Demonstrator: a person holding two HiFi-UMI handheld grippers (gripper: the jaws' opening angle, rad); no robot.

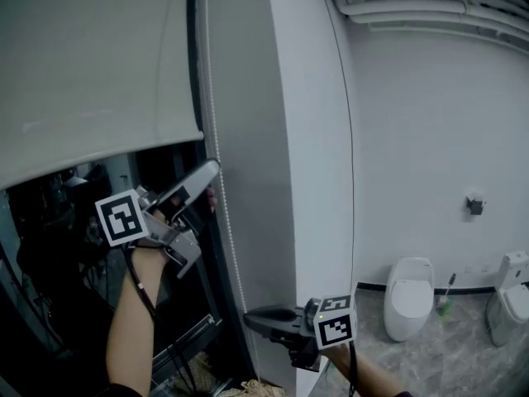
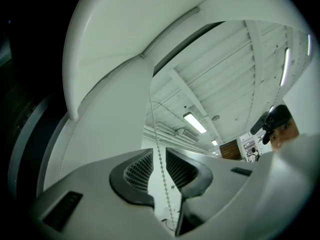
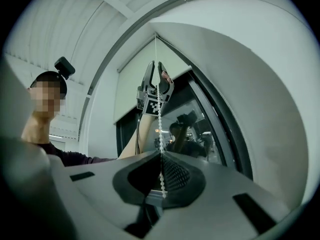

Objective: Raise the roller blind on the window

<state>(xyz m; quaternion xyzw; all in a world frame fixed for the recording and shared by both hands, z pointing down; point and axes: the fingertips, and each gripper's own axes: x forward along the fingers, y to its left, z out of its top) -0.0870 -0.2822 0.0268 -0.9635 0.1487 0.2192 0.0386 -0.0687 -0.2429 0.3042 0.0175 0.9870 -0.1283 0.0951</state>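
**Chain loose up top, clamped down low**

Left gripper (image 2: 159, 156) stands released, jaws apart, bead chain (image 2: 156, 134) running free between them. Lower down, the right gripper (image 3: 161, 156) is clenched on that chain. The roller blind (image 1: 91, 64) covers the top of the window (image 1: 50, 246), chain at its right edge.

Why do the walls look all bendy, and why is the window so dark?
Head view: the wide lens bows the wall; the window under the roller blind is dark. Left gripper view: a ceiling lamp shines bright, the near left tongs look soft. Right gripper view: black round corners, and the window mirrors a person.
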